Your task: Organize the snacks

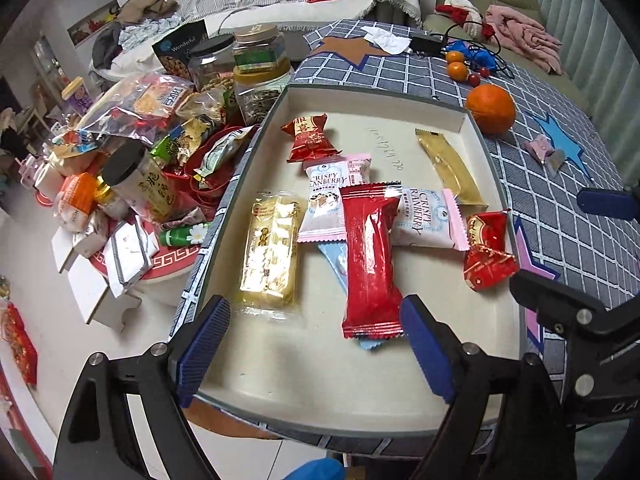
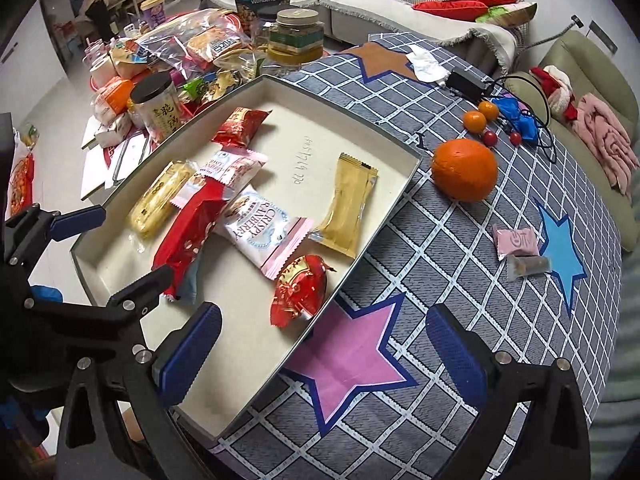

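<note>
A shallow cream box lid [image 1: 360, 396] [image 2: 120, 256] on the checked cloth holds several snack packets: a long red one [image 1: 370, 256] [image 2: 184, 236], a yellow one [image 1: 270, 250] [image 2: 158, 200], two pink "Crispy Cranberry" packets [image 1: 424, 218] [image 2: 260, 228], a gold one [image 1: 450, 168] [image 2: 350, 204] and two small red ones [image 1: 486, 252] [image 2: 298, 290]. My left gripper [image 1: 316, 354] is open and empty over the box's near end, close to the long red packet. My right gripper [image 2: 324, 354] is open and empty over the box's right rim and a pink star. Two small wrapped snacks [image 2: 518, 250] lie on the cloth to the right.
A large orange [image 1: 490, 108] [image 2: 464, 170], small oranges [image 2: 480, 116], cherry tomatoes, a black adapter [image 2: 466, 82] with cables and crumpled paper lie on the cloth. A crowded pile of jars and snack bags [image 1: 160, 128] [image 2: 192, 52] sits left of the box. Sofas stand behind.
</note>
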Demonstrator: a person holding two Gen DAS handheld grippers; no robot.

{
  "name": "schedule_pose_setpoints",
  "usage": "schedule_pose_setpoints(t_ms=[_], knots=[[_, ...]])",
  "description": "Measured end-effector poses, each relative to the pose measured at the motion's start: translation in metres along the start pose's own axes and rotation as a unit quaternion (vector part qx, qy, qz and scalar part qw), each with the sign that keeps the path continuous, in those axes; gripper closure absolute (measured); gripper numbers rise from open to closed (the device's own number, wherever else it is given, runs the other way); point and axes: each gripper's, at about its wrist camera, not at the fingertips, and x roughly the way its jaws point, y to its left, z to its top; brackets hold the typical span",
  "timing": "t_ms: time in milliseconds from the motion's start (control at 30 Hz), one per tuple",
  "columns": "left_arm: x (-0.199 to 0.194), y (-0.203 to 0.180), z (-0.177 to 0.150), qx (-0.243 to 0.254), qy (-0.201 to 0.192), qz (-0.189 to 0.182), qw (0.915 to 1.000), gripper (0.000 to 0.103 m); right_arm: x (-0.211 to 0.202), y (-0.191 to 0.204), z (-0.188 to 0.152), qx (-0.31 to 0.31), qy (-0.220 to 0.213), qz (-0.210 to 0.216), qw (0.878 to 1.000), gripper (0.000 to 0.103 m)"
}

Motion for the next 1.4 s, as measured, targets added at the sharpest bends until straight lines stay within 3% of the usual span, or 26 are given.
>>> schedule_pose_setpoints(t_ms=[1400], knots=[[-0.0078, -0.0065, -0.0048, 0.017, -0.007, 0.025, 0.9995, 0.014, -0.0003, -0.0042, -0.0054, 0.003, 0.004, 0.006, 1.0, 0.0]])
